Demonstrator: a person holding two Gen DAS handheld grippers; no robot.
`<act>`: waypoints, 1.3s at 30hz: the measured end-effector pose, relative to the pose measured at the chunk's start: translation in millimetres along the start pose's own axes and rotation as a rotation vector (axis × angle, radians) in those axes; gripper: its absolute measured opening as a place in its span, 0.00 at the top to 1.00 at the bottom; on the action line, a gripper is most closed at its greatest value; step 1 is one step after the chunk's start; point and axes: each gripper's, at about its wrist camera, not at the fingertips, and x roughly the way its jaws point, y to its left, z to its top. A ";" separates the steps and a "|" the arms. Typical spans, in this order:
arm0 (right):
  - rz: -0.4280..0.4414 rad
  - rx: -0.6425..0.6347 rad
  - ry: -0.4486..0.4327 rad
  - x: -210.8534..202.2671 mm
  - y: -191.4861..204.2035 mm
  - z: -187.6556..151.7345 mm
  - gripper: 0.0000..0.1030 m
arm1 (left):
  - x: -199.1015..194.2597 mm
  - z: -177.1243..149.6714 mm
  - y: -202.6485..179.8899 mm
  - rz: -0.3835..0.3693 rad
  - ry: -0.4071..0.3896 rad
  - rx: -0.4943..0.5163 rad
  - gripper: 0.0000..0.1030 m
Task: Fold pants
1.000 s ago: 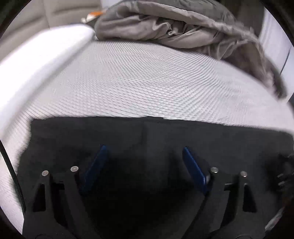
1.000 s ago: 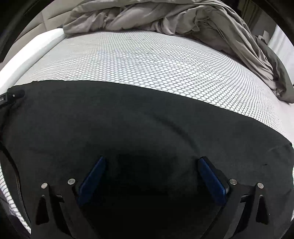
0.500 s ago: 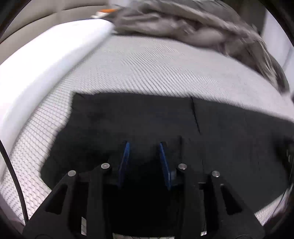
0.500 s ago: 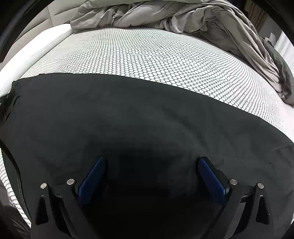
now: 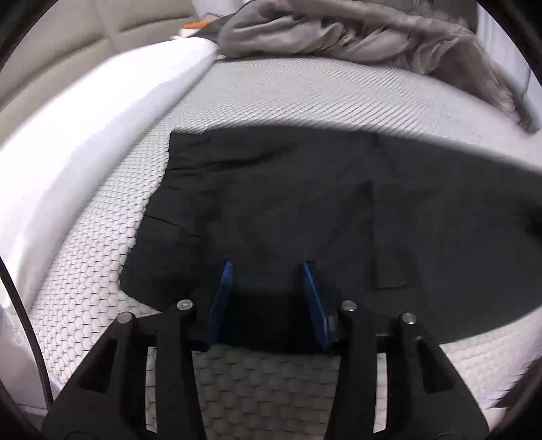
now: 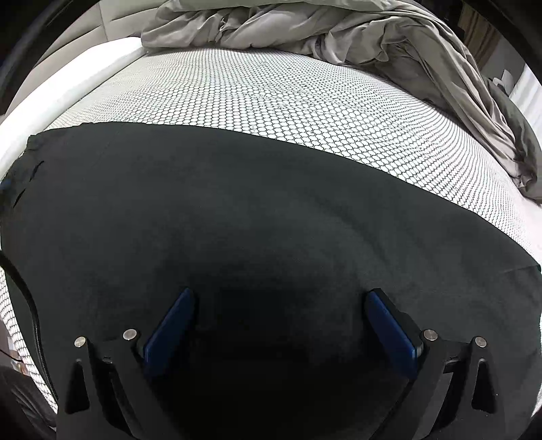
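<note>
Since a second ago the left tongs (image 5: 267,270) have travelled toward the left end of the black pants (image 5: 288,210), so that end's straight hem and the white bed edge now fill the left of their view; their jaws narrowed sharply and are now opening again, with the near edge of the dark cloth lying between the blue pads (image 5: 222,298); whether the pads press on it I cannot tell; the right tongs (image 6: 279,304) have barely shifted and hang with jaws spread wide above the cloth, gripping nothing. The pants lie flat across the near part of the bed (image 6: 288,101), a long matte black band with soft shallow ripples, a vertical seam and a rectangular pocket outline showing faintly in the left wrist view; the left end is squared off, with a short slit or crease along its side. The bed's cover is white with a fine black honeycomb print, smooth and taut; a plain white rounded border (image 5: 84,135) runs along its left side. At the far end a grey duvet (image 6: 338,30) is heaped in loose, slightly shiny folds, trailing down the right edge. Both tongs are black angular plastic frames with silver rivets and flat blue rubbery pads (image 6: 169,331); a thin black cable (image 5: 23,321) curves up the left of the left wrist view.
</note>
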 end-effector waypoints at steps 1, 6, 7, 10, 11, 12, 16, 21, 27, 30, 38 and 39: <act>0.000 -0.003 0.001 2.7 2.4 5.4 0.01 | -3.9 0.7 2.1 -0.001 -0.013 -0.014 0.62; -0.021 -0.014 -0.004 6.1 -9.4 2.1 0.01 | -41.2 -3.7 8.1 0.184 -0.084 -0.037 0.62; -0.021 -0.012 -0.005 6.2 -11.0 1.5 0.01 | -43.9 -0.7 17.5 0.160 -0.104 -0.051 0.62; -0.027 0.002 -0.026 3.4 -17.4 4.2 0.01 | -58.3 0.2 6.0 0.018 -0.139 -0.100 0.59; -0.016 0.006 -0.044 0.0 -16.2 5.0 0.02 | -62.6 0.9 -8.5 -0.029 -0.152 -0.115 0.48; 0.029 0.010 -0.065 -4.0 -11.9 5.4 0.02 | -63.0 5.0 -29.0 -0.083 -0.161 -0.120 0.42; 0.182 -0.034 -0.103 -14.6 18.6 2.0 0.02 | -41.9 -4.0 -111.2 -0.342 -0.098 -0.075 0.23; 0.145 -0.100 -0.090 -11.4 6.6 -21.2 0.02 | -32.6 -29.1 -178.7 -0.233 -0.037 0.128 0.22; -0.033 0.025 -0.103 -24.0 -95.5 -66.1 0.02 | -34.6 -30.8 -156.3 -0.233 -0.041 0.093 0.19; -0.170 0.105 -0.106 -28.0 -143.8 -88.2 0.02 | -34.7 -12.0 -149.3 -0.179 -0.040 0.068 0.19; 0.007 0.212 -0.198 -48.7 -136.7 -88.4 0.02 | -83.9 -15.3 -247.5 -0.316 -0.111 0.282 0.18; 0.025 0.154 -0.188 -42.8 -116.4 -82.1 0.02 | -81.2 -18.9 -264.4 -0.351 -0.090 0.325 0.18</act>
